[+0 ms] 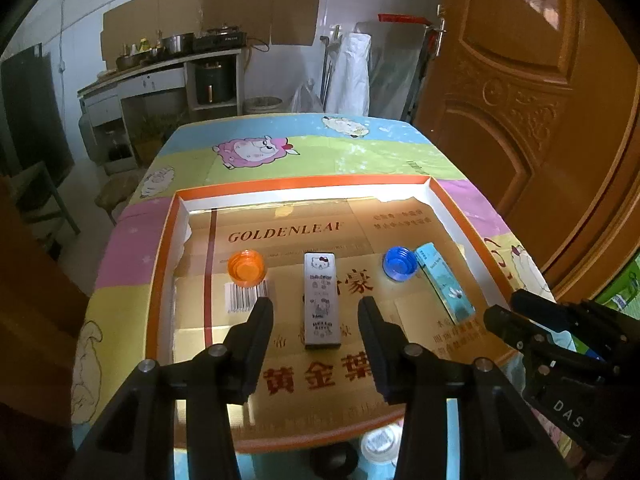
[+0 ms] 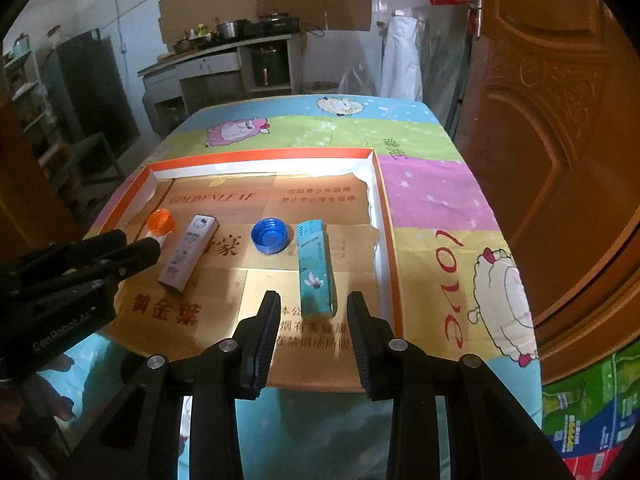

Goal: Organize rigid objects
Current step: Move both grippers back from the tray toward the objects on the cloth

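A shallow orange-rimmed cardboard tray point(image 1: 304, 180) point(image 2: 260, 158) lies on the table. In it, in a row, lie an orange cap point(image 1: 246, 266) point(image 2: 161, 222), a silver Hello Kitty box point(image 1: 321, 288) point(image 2: 188, 254), a blue cap point(image 1: 400, 264) point(image 2: 269, 236) and a teal box point(image 1: 442, 280) point(image 2: 314, 264). My left gripper point(image 1: 316, 304) point(image 2: 136, 248) hovers open, its fingers on either side of the Hello Kitty box without touching it. My right gripper point(image 2: 314, 298) point(image 1: 504, 312) is open too, with the teal box's near end between its fingers and gaps on both sides.
A cartoon-sheep tablecloth point(image 2: 432, 200) covers the table. A white round lid point(image 1: 380, 444) and a black round object point(image 1: 334, 460) lie by the near edge. A wooden door point(image 1: 540, 120) stands close on the right. A hand point(image 2: 60, 404) shows at the lower left.
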Demonstrator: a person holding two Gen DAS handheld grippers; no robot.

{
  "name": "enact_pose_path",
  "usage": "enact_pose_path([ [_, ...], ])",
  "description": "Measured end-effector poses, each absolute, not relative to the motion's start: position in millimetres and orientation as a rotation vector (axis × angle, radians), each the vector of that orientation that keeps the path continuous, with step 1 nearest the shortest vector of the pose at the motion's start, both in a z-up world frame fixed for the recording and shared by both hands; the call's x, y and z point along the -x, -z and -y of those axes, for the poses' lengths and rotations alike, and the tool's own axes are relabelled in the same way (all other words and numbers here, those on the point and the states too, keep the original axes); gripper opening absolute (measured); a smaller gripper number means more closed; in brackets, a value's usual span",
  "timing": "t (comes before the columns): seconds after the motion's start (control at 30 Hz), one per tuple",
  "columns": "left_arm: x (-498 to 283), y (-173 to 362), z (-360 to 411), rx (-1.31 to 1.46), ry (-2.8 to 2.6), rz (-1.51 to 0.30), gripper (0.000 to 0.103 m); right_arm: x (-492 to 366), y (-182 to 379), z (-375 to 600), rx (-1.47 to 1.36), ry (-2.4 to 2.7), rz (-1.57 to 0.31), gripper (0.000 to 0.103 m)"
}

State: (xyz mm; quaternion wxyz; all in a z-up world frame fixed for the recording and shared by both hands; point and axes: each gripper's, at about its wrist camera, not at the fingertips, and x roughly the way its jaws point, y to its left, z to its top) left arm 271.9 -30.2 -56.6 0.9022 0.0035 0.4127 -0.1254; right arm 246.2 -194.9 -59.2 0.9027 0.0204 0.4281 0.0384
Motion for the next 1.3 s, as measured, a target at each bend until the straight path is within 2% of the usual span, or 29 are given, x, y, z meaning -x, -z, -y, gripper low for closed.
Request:
enact_pose_path([
  [0.77, -200, 41, 14, -0.033, 0.231, -0.826, 0.044, -174, 34, 183, -0.036, -0.094, -0.854, 0.035],
  [1.3, -157, 50, -6, 0.003, 0.243, -0.821, 0.044, -134, 43, 184, -0.051, -0.119, -0.877, 0.035],
])
